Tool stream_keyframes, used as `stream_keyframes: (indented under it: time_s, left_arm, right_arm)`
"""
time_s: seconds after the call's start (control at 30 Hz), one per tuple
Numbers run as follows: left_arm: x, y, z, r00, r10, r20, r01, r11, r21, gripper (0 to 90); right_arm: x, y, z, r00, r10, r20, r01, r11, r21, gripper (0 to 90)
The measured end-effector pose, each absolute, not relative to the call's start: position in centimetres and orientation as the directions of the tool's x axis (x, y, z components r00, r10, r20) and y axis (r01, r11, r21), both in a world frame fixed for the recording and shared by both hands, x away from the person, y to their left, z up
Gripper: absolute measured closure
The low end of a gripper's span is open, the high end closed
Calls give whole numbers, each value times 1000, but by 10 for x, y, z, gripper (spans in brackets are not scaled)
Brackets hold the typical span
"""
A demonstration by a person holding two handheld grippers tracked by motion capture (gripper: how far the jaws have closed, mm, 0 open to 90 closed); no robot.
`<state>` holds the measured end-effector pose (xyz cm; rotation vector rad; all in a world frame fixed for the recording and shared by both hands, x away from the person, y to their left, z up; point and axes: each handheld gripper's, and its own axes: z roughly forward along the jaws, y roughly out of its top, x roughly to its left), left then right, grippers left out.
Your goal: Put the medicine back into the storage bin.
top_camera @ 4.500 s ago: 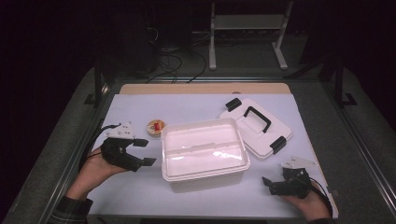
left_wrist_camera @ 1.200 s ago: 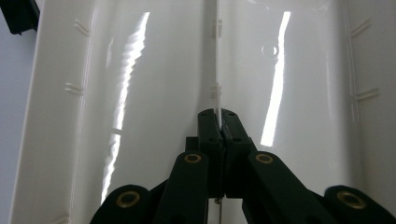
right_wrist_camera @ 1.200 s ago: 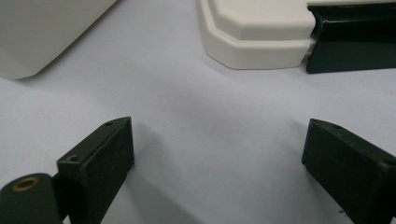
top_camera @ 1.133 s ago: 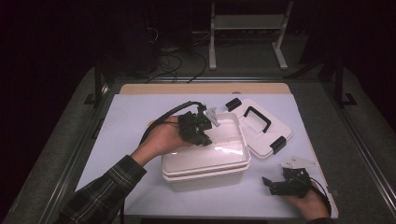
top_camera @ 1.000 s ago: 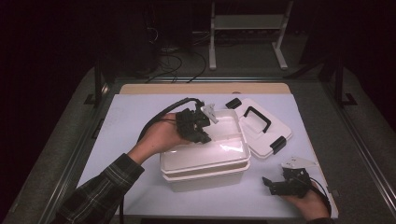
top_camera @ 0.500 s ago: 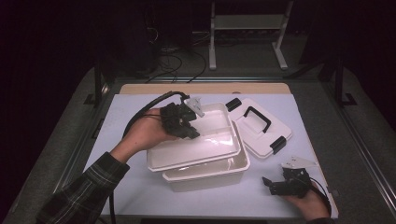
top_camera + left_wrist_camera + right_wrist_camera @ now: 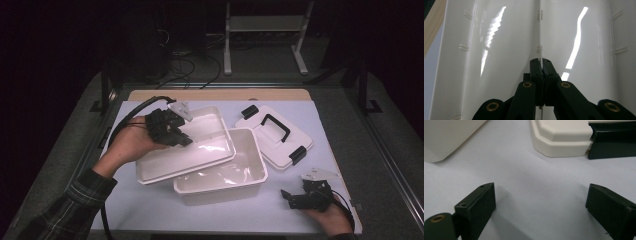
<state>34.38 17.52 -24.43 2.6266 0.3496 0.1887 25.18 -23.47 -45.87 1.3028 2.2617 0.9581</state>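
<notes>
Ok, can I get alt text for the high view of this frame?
The left tool, shut on a divider wall, lifts a white inner tray tilted out of a white storage box. Right of the box lies its lid with a black handle; the open right tool rests on the table.

Black jaws of the left gripper (image 7: 541, 65) are seen closed on a thin white rim of a glossy tray (image 7: 499, 50). The rim runs straight up the middle. A wooden strip (image 7: 432, 27) and grey worktop (image 7: 428, 82) are seen at left.
</notes>
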Motion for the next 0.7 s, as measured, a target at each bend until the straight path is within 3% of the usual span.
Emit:
stream_keyframes:
  time_s: [0.7]
  left_arm:
    - [335,279,-255,878,475,62,392,-786,479,886]
  right_arm:
    - [252,-235,-459,-511,859,23,615,347,708,86]
